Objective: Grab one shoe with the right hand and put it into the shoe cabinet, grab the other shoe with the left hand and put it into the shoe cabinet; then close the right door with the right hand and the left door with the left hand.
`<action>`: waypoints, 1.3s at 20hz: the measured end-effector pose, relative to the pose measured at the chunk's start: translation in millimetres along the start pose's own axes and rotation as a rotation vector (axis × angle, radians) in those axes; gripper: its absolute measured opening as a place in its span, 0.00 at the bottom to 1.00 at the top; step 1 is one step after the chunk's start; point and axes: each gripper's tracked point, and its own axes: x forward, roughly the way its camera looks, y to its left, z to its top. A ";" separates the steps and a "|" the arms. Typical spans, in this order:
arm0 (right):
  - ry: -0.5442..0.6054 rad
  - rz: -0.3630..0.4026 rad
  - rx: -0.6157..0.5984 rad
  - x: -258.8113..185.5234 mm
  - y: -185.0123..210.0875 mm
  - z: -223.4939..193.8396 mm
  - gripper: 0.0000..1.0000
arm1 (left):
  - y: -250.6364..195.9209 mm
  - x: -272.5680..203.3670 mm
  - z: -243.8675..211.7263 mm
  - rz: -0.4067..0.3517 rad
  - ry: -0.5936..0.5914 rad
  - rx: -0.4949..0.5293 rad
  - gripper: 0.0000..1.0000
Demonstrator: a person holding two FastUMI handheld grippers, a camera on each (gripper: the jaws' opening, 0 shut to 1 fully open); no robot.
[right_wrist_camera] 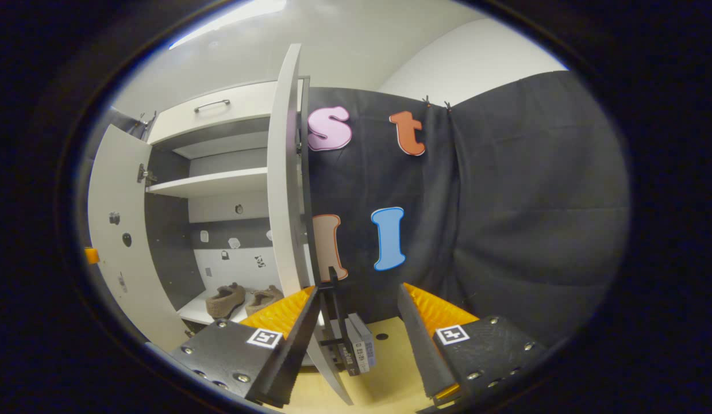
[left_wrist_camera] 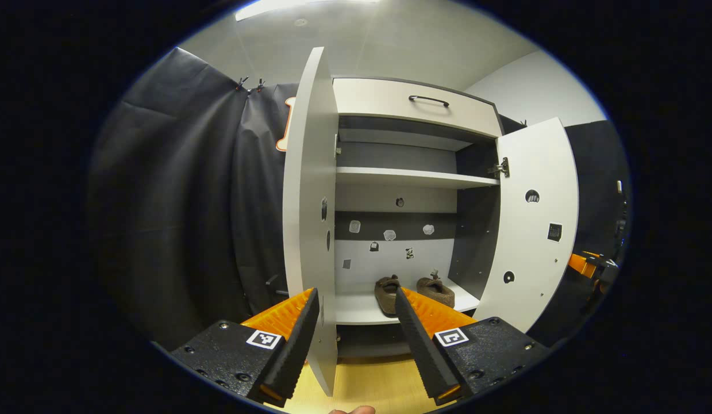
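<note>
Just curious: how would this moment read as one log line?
brown fuzzy shoes: both on bottom shelf | white cabinet doors: both open | hand-held grippers: open, empty

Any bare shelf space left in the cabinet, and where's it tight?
The upper shelf lies bare from wall to wall. The bottom shelf has a free strip left of the two shoes, beside the left door. Crowded: that shelf's right half, and the left gripper, open, straddling the left door's edge.
</note>
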 end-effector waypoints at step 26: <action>0.051 0.459 -0.001 -31.6 151.1 13.1 0.91 | 1.0 -18.3 -2.7 0.057 0.006 -0.045 0.84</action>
